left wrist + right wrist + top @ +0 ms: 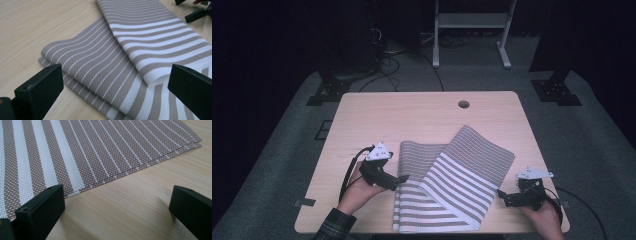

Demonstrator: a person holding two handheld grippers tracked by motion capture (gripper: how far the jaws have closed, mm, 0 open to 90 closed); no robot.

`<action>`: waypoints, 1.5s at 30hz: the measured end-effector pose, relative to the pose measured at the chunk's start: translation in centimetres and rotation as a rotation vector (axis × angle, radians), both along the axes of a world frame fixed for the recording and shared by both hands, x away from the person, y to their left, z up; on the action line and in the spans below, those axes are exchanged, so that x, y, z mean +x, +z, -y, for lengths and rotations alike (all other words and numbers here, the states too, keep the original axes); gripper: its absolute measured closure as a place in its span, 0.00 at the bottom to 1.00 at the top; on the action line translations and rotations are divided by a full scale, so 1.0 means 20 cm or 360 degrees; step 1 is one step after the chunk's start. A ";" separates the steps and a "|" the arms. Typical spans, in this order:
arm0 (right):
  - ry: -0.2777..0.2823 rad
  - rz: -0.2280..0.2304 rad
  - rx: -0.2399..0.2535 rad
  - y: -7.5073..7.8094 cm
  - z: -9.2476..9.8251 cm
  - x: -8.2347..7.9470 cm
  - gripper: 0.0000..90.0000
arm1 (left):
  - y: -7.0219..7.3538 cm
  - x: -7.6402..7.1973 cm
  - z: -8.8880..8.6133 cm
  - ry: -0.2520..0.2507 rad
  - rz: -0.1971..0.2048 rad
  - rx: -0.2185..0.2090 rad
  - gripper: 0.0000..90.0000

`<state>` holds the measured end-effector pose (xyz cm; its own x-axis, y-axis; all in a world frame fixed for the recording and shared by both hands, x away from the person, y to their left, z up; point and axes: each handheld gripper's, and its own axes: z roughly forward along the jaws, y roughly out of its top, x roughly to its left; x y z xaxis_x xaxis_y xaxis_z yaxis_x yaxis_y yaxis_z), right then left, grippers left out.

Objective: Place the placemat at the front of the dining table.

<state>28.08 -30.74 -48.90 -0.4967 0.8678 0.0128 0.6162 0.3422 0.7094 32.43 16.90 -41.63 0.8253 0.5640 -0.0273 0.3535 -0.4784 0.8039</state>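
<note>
- On the near half of the wooden table (362, 115), a striped towel (457, 180) is lying partly folded, with one flap angled up toward the far right and a straighter strip under it running near to far.
- The left gripper (401, 179) is sitting right at the towel's left edge, tips pointing right and just about touching the cloth. In the left gripper view its jaws are standing wide apart with the folded edge between and ahead of them, nothing pinched yet.
- The right gripper (502, 196) is hovering just off the towel's right side, near the flap's lower right edge, tips pointing left. Its jaws are spread too, holding nothing, with bare table between them and the towel's edge (120, 173) a bit ahead and to the left in its own view.
- So the towel is lying between the two grippers, with the left one looking closer to cloth than the right.
- The flap's long axis is running diagonally, near left to far right, so I'm guessing the right gripper is needing a small push left to reach the edge before any pinch.
- The person's left hand (357, 195) and right hand (544, 220) are coming in from the near edge.
</note>
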 end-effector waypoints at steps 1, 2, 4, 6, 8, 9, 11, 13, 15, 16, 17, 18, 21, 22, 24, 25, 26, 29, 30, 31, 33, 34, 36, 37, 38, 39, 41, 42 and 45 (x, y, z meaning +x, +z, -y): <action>0.0000 0.0000 0.0000 0.00 0.00 0.00 0.00 | -0.01 -0.01 -0.02 0.0006 0.0002 0.0001 0.00; 0.0000 0.0000 0.0000 0.00 0.00 0.00 0.00 | -0.02 -0.01 -0.03 0.0014 0.0003 -0.0001 0.00; 0.0000 -0.0001 -0.0001 0.00 0.00 0.00 0.00 | -0.04 -0.02 -0.06 0.0029 -0.0005 0.0004 0.00; 0.0000 0.0000 -0.0001 0.00 0.00 0.00 0.00 | -0.06 -0.03 -0.09 0.0044 -0.0011 0.0016 0.00; 0.0000 0.0000 -0.0001 0.00 0.00 0.00 0.00 | -0.08 -0.05 -0.12 0.0054 -0.0019 0.0032 0.00; 0.0001 0.0000 -0.0001 0.00 0.00 0.00 0.00 | -0.09 -0.05 -0.13 0.0059 -0.0020 0.0046 0.00; 0.0001 0.0000 -0.0001 0.00 0.00 0.00 0.00 | -0.12 -0.06 -0.16 0.0073 -0.0025 0.0061 0.00; 0.0000 0.0000 0.0000 0.00 0.00 0.00 0.00 | -0.14 -0.07 -0.18 0.0079 -0.0034 0.0076 0.00; 0.0000 0.0000 0.0001 0.00 0.00 0.00 0.00 | -0.16 -0.08 -0.20 0.0078 -0.0034 0.0094 0.00; 0.0000 0.0000 0.0000 0.00 0.00 0.00 0.00 | -0.17 -0.08 -0.20 0.0080 -0.0032 0.0101 0.00; 0.0001 0.0001 0.0000 0.00 0.00 0.00 0.00 | -0.18 -0.08 -0.21 0.0081 -0.0035 0.0116 0.00; 0.0001 0.0002 0.0000 0.00 0.00 0.00 0.00 | -0.20 -0.09 -0.22 0.0084 -0.0039 0.0138 0.00; 0.0007 0.0001 0.0000 0.00 0.00 0.00 0.00 | -0.23 -0.10 -0.24 0.0081 -0.0056 0.0170 0.00; 0.0007 0.0002 -0.0002 0.00 0.00 0.00 0.00 | -0.24 -0.10 -0.24 0.0077 -0.0065 0.0179 0.00; 0.0005 0.0001 -0.0001 0.00 0.00 0.00 0.00 | -0.26 -0.10 -0.26 0.0068 -0.0081 0.0186 0.00; 0.0004 0.0001 -0.0001 0.00 0.00 0.00 0.00 | -0.28 -0.10 -0.26 0.0065 -0.0089 0.0197 0.00; 0.0004 0.0001 -0.0002 0.00 0.00 0.00 0.00 | -0.29 -0.10 -0.26 0.0066 -0.0089 0.0213 0.00; 0.0002 0.0010 0.0000 0.01 0.00 0.00 0.00 | -0.31 -0.09 -0.27 0.0067 -0.0087 0.0251 0.00; 0.0000 0.0018 0.0002 0.01 0.01 0.00 0.00 | -0.31 -0.09 -0.27 0.0066 -0.0089 0.0259 0.00; -0.0007 0.0026 -0.0001 0.01 0.01 0.00 0.00 | -0.32 -0.09 -0.28 0.0063 -0.0092 0.0268 0.00; -0.0021 0.0016 0.0018 0.02 0.01 0.01 0.00 | -0.32 -0.09 -0.28 0.0066 -0.0102 0.0268 0.00; -0.0028 0.0014 0.0024 0.03 0.02 0.01 0.00 | -0.33 -0.09 -0.28 0.0067 -0.0102 0.0261 0.00; -0.0017 0.0016 0.0034 0.04 0.02 0.01 0.07 | -0.33 -0.09 -0.28 0.0075 -0.0094 0.0241 0.00; -0.0008 0.0027 0.0045 0.05 0.02 0.01 0.09 | -0.34 -0.09 -0.28 0.0075 -0.0085 0.0233 0.00; -0.0009 0.0032 0.0044 0.05 0.02 0.01 0.09 | -0.34 -0.09 -0.29 0.0074 -0.0079 0.0224 0.00; -0.0019 0.0037 0.0042 0.06 0.02 0.01 0.09 | -0.34 -0.09 -0.29 0.0075 -0.0079 0.0222 0.00; -0.0029 0.0055 0.0049 0.07 0.03 0.02 0.09 | -0.34 -0.09 -0.29 0.0076 -0.0078 0.0223 0.00; -0.0032 0.0068 0.0047 0.08 0.03 0.02 0.09 | -0.34 -0.09 -0.29 0.0076 -0.0078 0.0223 0.00; -0.0048 0.0098 0.0053 0.10 0.04 0.03 0.14 | -0.34 -0.09 -0.29 0.0077 -0.0078 0.0222 0.00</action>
